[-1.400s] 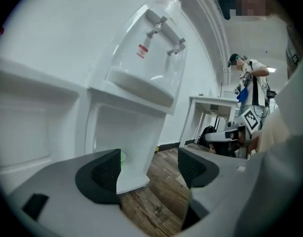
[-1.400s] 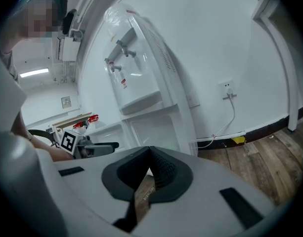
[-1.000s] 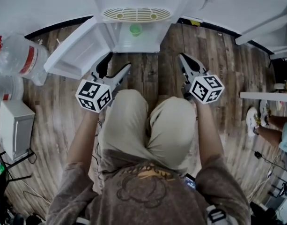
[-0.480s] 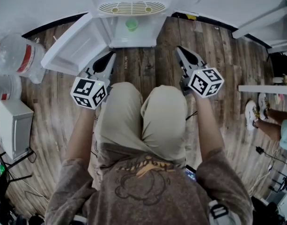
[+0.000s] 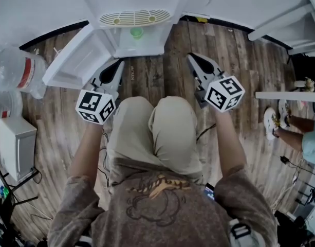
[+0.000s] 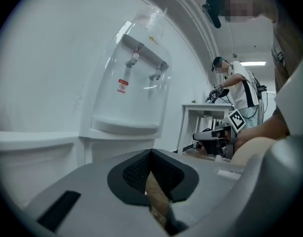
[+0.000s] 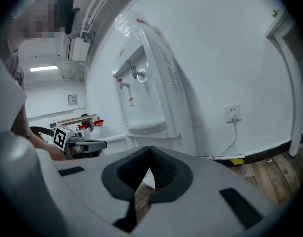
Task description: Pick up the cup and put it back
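Grey-brown printed tee (image 5: 162, 210), beige trousers (image 5: 139, 133)

Head view looks steeply down; both gripper views face level toward the water dispenser (image 6: 131, 93), shared by all

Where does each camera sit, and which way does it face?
Head view: on the person's head, steeply down at floor, dispenser, cup; shows knees, left gripper, right gripper.
Left gripper view: on that gripper, along its shut jaws at the dispenser; right gripper at right.
Right gripper view: on that gripper, along its shut jaws at dispenser and socket; left gripper at left.
Shared: all see the dispenser; each gripper view catches the other gripper.
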